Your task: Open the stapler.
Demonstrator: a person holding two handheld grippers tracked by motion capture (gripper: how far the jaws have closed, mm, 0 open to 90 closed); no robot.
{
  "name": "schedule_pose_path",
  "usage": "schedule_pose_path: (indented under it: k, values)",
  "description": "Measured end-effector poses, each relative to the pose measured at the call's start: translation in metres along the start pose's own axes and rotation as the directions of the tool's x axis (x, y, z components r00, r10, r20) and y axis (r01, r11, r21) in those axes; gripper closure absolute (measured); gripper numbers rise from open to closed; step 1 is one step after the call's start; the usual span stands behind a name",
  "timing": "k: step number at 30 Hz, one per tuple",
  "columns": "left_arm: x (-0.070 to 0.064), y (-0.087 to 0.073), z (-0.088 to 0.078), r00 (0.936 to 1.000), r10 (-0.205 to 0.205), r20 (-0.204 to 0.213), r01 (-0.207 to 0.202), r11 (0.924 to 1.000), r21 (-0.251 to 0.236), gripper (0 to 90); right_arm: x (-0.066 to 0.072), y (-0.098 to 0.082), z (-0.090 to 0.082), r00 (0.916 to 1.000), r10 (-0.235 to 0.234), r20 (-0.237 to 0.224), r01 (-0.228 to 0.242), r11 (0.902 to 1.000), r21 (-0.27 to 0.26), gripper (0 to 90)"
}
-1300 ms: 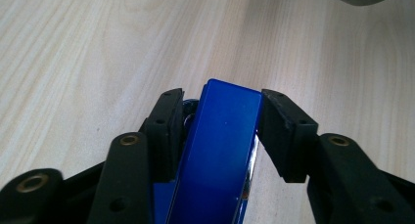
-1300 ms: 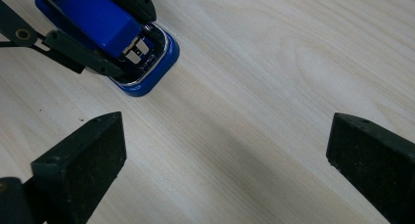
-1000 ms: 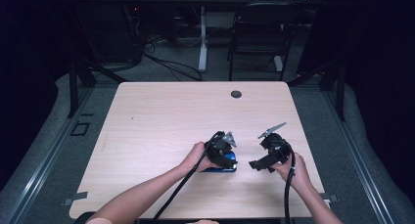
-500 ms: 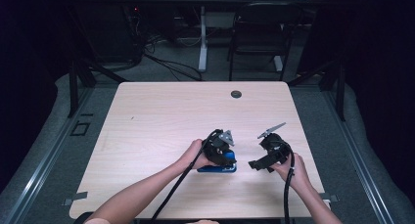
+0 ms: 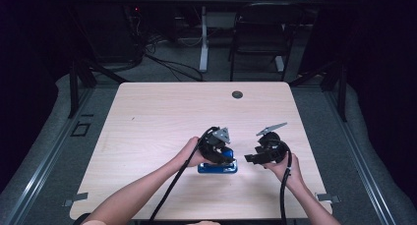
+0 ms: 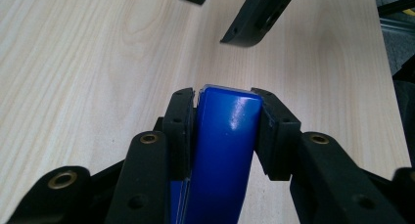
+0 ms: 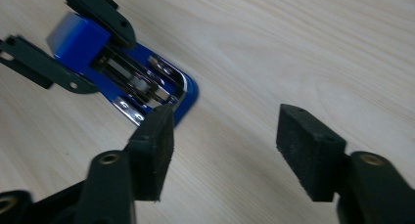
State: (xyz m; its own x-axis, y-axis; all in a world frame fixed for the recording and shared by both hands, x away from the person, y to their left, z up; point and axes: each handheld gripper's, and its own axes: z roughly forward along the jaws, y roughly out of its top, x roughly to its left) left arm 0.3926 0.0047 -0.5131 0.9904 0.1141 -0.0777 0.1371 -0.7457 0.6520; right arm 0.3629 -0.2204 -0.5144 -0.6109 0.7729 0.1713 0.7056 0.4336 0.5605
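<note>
Blue plastic fills the left tool (image 6: 230,136): its two black pads pinch the top arm of a blue stapler (image 6: 222,150) from both sides, and that arm is lifted clear of the base, so the metal staple channel lies exposed in the right gripper view. The stapler's (image 5: 218,167) base rests flat on the bench (image 5: 162,117) directly beneath this tool, near the bench's front edge. The left hand (image 5: 193,154) wraps the tool from behind, forearm running back toward the front edge at a slant. Just beside the stapler, the right tool (image 7: 222,150) points at the stapler's open end; its jaws have just been closing yet are spread with nothing between them, only bare wood. The right hand (image 5: 280,166) holds that tool low over the bench, wrist bent inward.
</note>
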Motion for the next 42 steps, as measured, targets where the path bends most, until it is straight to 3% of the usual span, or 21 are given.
schedule_pose_path:
  k: [7,16,29,42]
  values:
    - [0.000,-0.001,-0.004,0.9999,0.010,0.004,-0.010,0.9999,-0.006,63.4,0.011,0.012,0.016,0.9986,-0.019,-0.049,0.018,0.9998,-0.007,59.9]
    - [-0.001,-0.001,-0.008,0.9998,0.020,0.001,-0.020,0.9997,-0.013,63.7,0.020,0.017,0.028,0.9951,-0.039,-0.091,0.039,0.9993,-0.002,70.0]
    - [-0.003,-0.001,-0.012,0.9994,0.033,-0.009,-0.033,0.9994,-0.010,64.0,0.024,0.018,0.037,0.9942,-0.073,-0.079,0.076,0.9961,0.045,74.7]
    - [-0.003,-0.002,-0.022,0.9992,0.038,-0.008,-0.038,0.9993,-0.006,64.2,0.026,0.016,0.038,0.9948,-0.079,-0.064,0.081,0.9962,0.031,75.1]
